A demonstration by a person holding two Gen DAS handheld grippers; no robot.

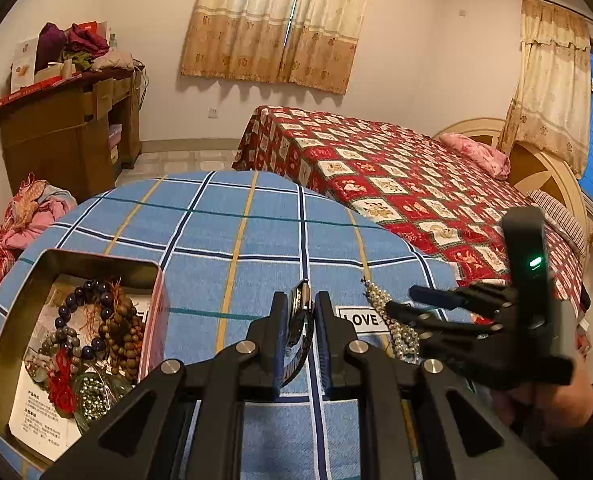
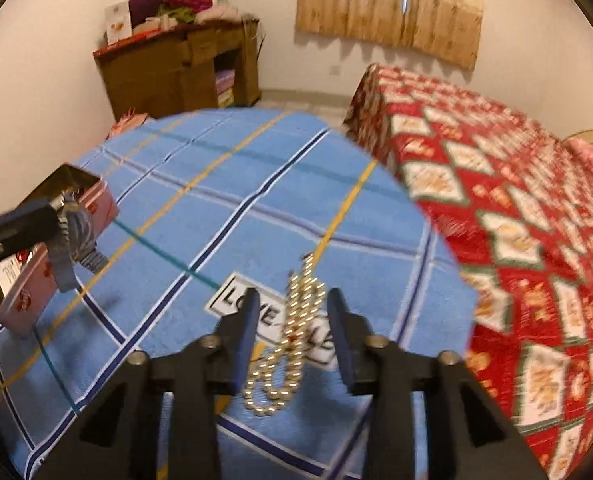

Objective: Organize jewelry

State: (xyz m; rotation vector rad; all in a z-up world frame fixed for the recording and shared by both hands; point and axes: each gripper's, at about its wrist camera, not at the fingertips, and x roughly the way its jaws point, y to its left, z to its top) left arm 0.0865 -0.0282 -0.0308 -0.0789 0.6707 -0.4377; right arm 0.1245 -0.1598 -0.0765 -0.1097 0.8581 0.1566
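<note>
My left gripper (image 1: 300, 304) is shut on a wristwatch (image 1: 298, 320) with a dark band, held above the blue plaid cloth (image 1: 236, 232). In the right wrist view the watch (image 2: 74, 232) hangs from the left gripper beside the tin. An open pink tin (image 1: 154, 320) at the left holds several bead bracelets (image 1: 92, 332). A pearl necklace (image 2: 292, 336) lies on the cloth by a LOVE label (image 2: 236, 304). My right gripper (image 2: 292, 308) is open, its fingers either side of the necklace. The necklace also shows in the left wrist view (image 1: 396, 320), with the right gripper (image 1: 402, 300) over it.
A bed with a red patterned cover (image 1: 396, 172) stands to the right of the cloth. A wooden desk piled with clothes (image 1: 68, 120) stands at the far wall. A heap of clothes (image 1: 24, 216) lies on the floor at the left.
</note>
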